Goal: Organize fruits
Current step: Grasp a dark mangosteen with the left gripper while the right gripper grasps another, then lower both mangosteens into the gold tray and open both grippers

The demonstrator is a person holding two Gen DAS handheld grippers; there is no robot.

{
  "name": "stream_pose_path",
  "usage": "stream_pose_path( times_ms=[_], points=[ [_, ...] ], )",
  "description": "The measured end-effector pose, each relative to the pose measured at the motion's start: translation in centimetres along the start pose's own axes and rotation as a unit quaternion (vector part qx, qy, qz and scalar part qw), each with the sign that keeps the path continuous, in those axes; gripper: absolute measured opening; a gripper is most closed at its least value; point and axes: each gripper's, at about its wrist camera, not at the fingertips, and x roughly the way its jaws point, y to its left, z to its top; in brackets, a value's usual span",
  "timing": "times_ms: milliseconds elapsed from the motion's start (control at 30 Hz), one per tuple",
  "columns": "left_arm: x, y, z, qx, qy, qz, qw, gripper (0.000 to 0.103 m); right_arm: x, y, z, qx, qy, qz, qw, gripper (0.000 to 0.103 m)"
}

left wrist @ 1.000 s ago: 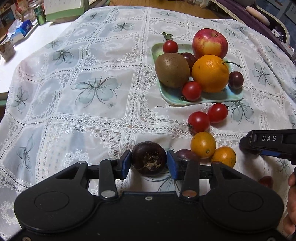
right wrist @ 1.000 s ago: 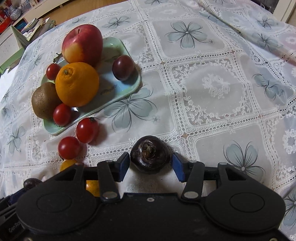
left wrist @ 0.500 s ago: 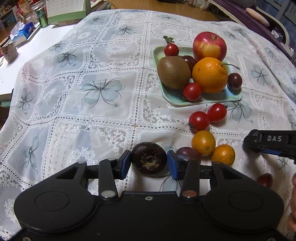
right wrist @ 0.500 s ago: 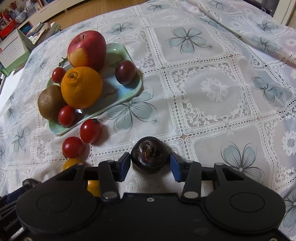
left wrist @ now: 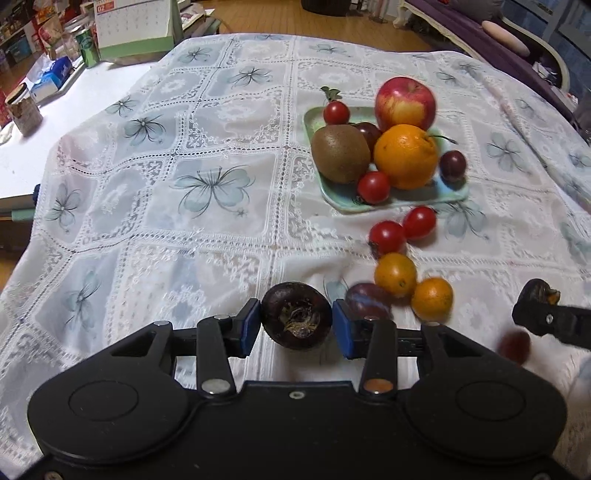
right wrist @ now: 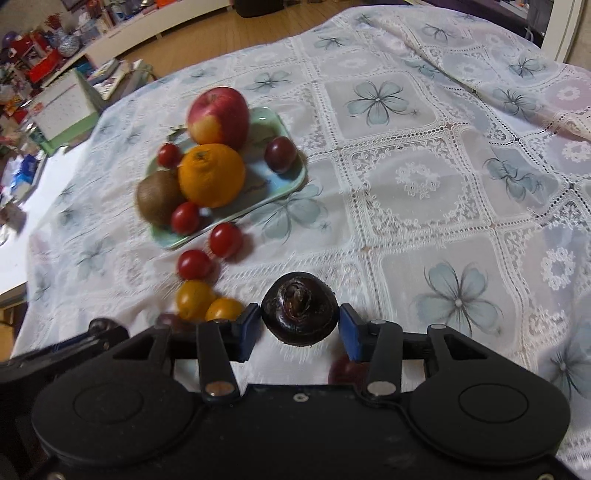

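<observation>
My left gripper is shut on a dark water chestnut and holds it above the tablecloth. My right gripper is shut on a second dark water chestnut; its tip and its chestnut also show in the left wrist view. A pale green plate holds an apple, an orange, a kiwi, cherry tomatoes and dark plums. Two cherry tomatoes, two small oranges and a plum lie loose on the cloth in front of the plate.
A lace tablecloth with flower squares covers the table. At the far left on a white surface stand a calendar, a can and a jar. A reddish fruit lies by the right gripper.
Both grippers have risen and drawn back with their water chestnuts, so the plate looks farther away. The right gripper has moved right in the left wrist view.
</observation>
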Motion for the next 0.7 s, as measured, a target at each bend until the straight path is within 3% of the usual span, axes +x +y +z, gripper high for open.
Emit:
stream_pose_path(
  times_ms=[333,700],
  points=[
    [-5.4,0.0,-6.2,0.045,0.025,-0.024,0.9984,0.05,-5.9,0.2,-6.6,-0.064,0.025,0.033,0.997,0.047],
    [-7.0,1.1,-14.0,0.047,0.039,-0.019,0.998,0.05,-5.9,-1.2,-15.4,-0.111,0.082,0.009,0.99,0.047]
  ],
)
